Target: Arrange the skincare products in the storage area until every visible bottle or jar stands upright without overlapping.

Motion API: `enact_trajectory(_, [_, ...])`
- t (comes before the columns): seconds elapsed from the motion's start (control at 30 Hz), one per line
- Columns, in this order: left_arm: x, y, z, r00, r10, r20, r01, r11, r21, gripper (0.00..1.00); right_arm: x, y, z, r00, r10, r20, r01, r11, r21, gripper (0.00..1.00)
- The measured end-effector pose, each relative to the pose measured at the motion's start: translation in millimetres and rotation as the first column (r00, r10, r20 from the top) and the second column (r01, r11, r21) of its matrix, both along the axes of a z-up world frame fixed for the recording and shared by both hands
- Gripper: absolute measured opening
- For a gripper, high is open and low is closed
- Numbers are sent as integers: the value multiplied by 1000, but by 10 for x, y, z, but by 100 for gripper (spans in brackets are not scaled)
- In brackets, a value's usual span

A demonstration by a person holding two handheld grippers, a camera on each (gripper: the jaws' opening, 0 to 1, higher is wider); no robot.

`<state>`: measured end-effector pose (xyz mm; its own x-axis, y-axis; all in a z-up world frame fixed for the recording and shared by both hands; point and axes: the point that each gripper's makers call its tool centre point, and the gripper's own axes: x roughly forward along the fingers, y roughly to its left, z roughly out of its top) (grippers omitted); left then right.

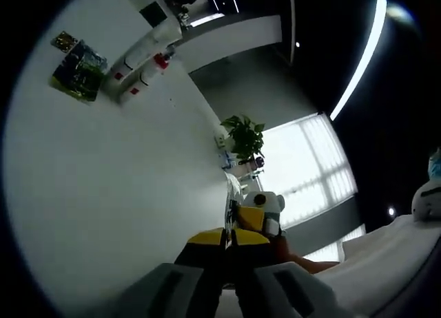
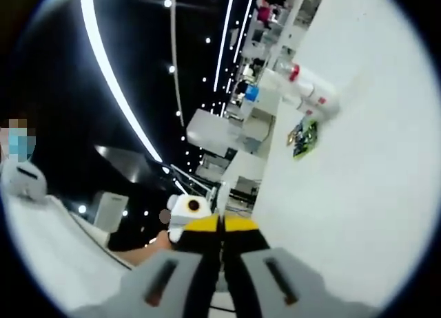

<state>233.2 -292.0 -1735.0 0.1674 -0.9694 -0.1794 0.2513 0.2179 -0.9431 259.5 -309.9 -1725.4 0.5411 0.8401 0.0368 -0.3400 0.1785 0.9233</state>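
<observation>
an office-like showroom: white wall, dark ceiling with strip lights, potted plant, big window

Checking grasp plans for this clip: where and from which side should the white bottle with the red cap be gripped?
Probably mid-body on the white bottle, clear of the red cap, with the jaws across its narrow width. It is long and slim, so come in square to its long axis. It is too far off to tell its exact pose.

Clearance, my tongs:
- Left gripper: jaws closed, white wall near on one side; open room toward the window, plant well ahead.
- Right gripper: jaws closed, wall close alongside; dark open ceiling space opposite.
</observation>
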Motion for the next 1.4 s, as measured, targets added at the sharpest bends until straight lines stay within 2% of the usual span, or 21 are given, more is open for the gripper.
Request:
enact_trajectory(0.13, [12,-9,30,1000,9,0,-9,1000,-19,3,-16,-6,6,1000,1,-19,0,999,35,0])
enact_trajectory(0.2, [4,-12,38,1000,9,9,-9,1000,-17,1,-23,-6,8,1000,-4,-14,5,1000,31,0])
enact_trajectory(0.23, [-5,-14,38,1000,6,4,-6,1000,-17,1,-33,0,11,1000,-3,-8,3,1000,25,0])
enact_trajectory(0.27, [-15,-20,47,1000,10,-24,-11,1000,-27,1,-39,-5,4,1000,-10,10,10,1000,4,0])
enact_trajectory(0.6, [-15,-64,23,998,37,-42,-39,999,-34,3,-84,4,12,999,-3,36,4,999,-41,0])
enact_trajectory(0.9, [-12,-30,2,1000,24,-11,-25,1000,-14,0,-78,23,-11,998,-8,59,13,996,-87,1])
enact_trajectory(0.97, [2,-14,15,1000,24,-2,-24,1000,-14,0,-69,31,3,999,-16,47,19,997,-71,4])
enact_trajectory(1.23, [163,205,6,997,79,-14,-80,997,-21,0,-18,-73,-24,996,-61,60,67,993,-95,14])
enact_trajectory(1.4, [250,348,-36,994,108,-23,-109,994,-12,0,21,-110,-89,993,-93,68,103,983,-152,26])
